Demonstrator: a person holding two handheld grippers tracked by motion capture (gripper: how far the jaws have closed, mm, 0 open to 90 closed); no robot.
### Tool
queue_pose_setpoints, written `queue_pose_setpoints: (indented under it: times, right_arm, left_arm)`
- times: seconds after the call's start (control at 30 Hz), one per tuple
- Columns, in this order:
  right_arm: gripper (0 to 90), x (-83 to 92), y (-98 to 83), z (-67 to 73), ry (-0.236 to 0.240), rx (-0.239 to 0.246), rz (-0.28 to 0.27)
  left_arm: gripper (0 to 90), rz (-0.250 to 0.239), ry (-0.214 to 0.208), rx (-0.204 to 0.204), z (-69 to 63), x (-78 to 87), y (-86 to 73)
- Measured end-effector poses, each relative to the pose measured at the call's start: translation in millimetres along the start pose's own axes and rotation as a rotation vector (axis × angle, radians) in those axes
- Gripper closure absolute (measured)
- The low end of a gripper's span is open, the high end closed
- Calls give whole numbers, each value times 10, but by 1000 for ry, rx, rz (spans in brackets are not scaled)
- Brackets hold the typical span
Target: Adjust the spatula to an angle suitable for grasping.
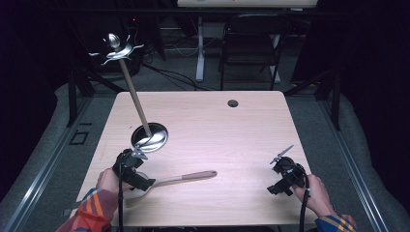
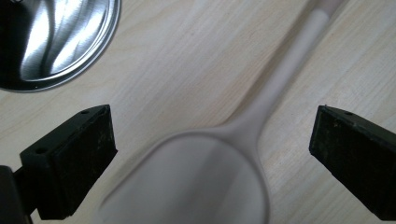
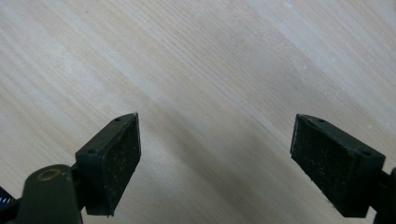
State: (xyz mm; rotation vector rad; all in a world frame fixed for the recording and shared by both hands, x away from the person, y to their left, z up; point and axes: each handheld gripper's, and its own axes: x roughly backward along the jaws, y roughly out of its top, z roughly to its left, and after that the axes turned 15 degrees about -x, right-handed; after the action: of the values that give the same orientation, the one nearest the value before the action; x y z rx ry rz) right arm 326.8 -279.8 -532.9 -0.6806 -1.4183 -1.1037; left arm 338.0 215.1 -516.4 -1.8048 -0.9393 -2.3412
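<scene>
A pale wooden table point(image 1: 232, 130) carries a stand with a round, shiny metal base point(image 1: 151, 137), from which a slim wooden pole point(image 1: 134, 96) leans up and away to a silver, many-armed metal top point(image 1: 117, 48). Just nearer the person than that base lies a beige, long-handled spoon point(image 1: 186, 177), its handle running off to the right of the base and its bowl end under the left gripper point(image 1: 134, 170). In the left gripper view the jaws stand wide apart, one on each side of the spoon's point(image 2: 219, 163) blurred bowl and neck without touching it, while the rim of the metal base point(image 2: 56, 42) shows at the upper left corner. The right gripper point(image 1: 286, 175) sits well to the right of the base, near the table's front right part, held by the person's right hand point(image 1: 316, 193). In the right gripper view its jaws are likewise spread wide, with nothing but bare wood grain point(image 3: 210, 84) between them.
</scene>
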Motion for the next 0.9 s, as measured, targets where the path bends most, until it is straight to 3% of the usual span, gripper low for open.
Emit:
queue_pose_setpoints:
  times: [0.17,0.2,0.23,0.27,0.33,0.4,0.6,0.67,0.73,0.77,0.9]
  right_arm:
    - [158,-2,5,15,-4,21,1]
    - [158,-51,-17,47,25,-31,-51]
    - [158,-51,-17,47,25,-31,-51]
    - [158,-23,8,35,3,18,2]
    - [158,-42,1,41,21,23,-2]
    - [158,-24,17,51,0,54,22]
    - [158,-25,29,68,-18,72,39]
    - [158,-36,28,74,-26,69,32]
    - [158,-58,22,99,-6,46,11]
    - [158,-41,43,92,-28,76,38]
    - [160,-50,39,112,-29,77,46]
  left_arm:
    - [3,-10,-20,-4,-14,-10,25]
    - [2,-14,-25,-8,-13,-11,28]
    - [2,-14,-25,-8,-13,-11,28]
    - [2,-18,-28,-4,-7,-13,26]
    - [2,-13,-28,-7,0,-20,25]
    - [2,3,-18,-20,-5,-30,43]
    - [37,-9,-23,-44,7,-27,99]
    - [49,-11,-50,-50,54,-51,97]
    - [41,-7,-71,-51,93,-65,86]
    - [31,-7,-71,-51,93,-65,86]
    - [1,-27,-67,-40,87,-65,95]
